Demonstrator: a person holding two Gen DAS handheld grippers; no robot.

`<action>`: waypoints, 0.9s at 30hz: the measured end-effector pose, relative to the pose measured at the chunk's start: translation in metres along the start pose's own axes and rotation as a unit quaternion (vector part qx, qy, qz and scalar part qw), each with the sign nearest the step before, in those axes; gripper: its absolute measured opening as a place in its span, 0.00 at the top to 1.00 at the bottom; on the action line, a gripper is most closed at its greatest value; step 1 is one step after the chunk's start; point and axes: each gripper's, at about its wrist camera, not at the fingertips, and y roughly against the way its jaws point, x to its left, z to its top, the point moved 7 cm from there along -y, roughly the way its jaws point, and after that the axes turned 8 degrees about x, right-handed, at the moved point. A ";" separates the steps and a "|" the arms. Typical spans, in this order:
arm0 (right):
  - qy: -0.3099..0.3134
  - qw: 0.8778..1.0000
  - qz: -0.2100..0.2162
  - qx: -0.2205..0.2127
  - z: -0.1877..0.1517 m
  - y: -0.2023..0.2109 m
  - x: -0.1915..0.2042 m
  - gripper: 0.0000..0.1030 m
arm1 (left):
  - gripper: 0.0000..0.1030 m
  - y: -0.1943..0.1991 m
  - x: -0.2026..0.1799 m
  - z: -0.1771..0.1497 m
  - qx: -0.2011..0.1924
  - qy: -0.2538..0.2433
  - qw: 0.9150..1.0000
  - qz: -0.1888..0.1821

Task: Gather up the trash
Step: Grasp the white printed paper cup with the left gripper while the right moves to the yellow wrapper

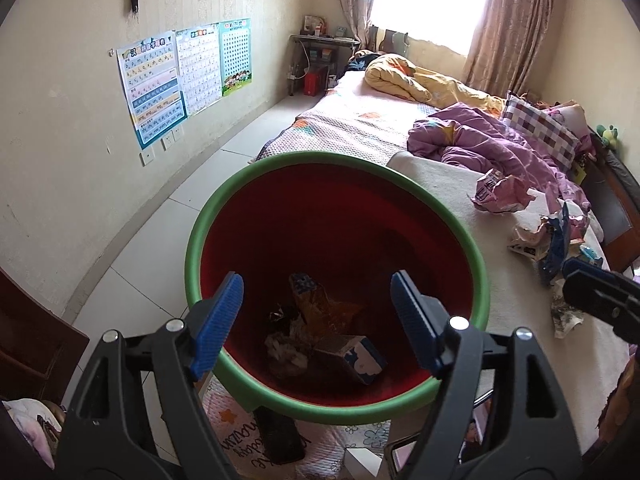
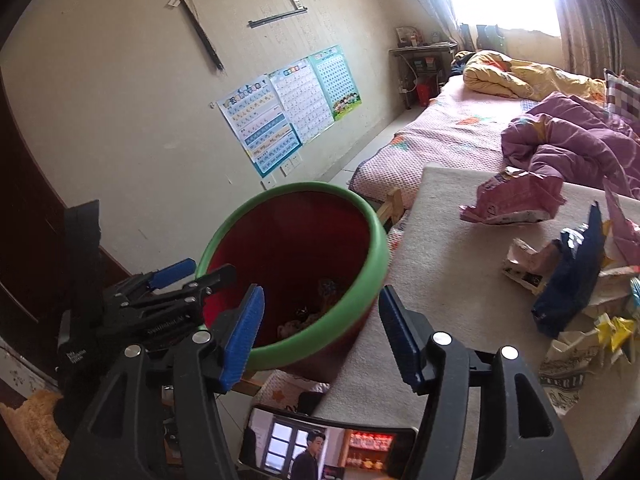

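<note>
Red bin with green rim [image 1: 478, 256] beside the worktop [image 2: 432, 240] — both hand-held grippers open, nothing between their pads.

Left hand-held gripper [image 1: 316, 320] poised over the bin mouth; inside lie a small carton [image 1: 354, 356] and crumpled wrappers [image 1: 320, 308]. Right hand-held gripper [image 2: 320, 336] hangs at the bin's near rim, jaws apart. More trash on the worktop — a pink wrapper [image 2: 516, 198] and a dark blue bag [image 2: 568, 280] among torn packets.

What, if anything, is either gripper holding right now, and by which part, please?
Nothing is held. The left gripper stands open over the bin, and the right gripper is open too, with nothing between its fingers.
</note>
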 end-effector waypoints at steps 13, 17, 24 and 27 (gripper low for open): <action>-0.149 0.978 -0.142 -0.044 -0.049 0.091 -0.171 0.38 | 0.28 0.001 -0.098 -0.003 0.004 -0.053 0.997 -0.058; -0.153 0.975 -0.157 -0.046 -0.041 0.107 -0.221 0.35 | 0.28 0.001 -0.138 -0.013 0.009 -0.060 0.996 -0.061; -0.148 0.983 -0.106 -0.013 -0.019 0.097 -0.263 0.34 | 0.28 -0.003 -0.198 -0.042 0.040 -0.041 0.997 -0.058; -0.109 0.991 -0.080 -0.007 -0.018 0.096 -0.248 0.34 | 0.28 -0.002 -0.215 -0.052 0.045 -0.025 0.997 -0.055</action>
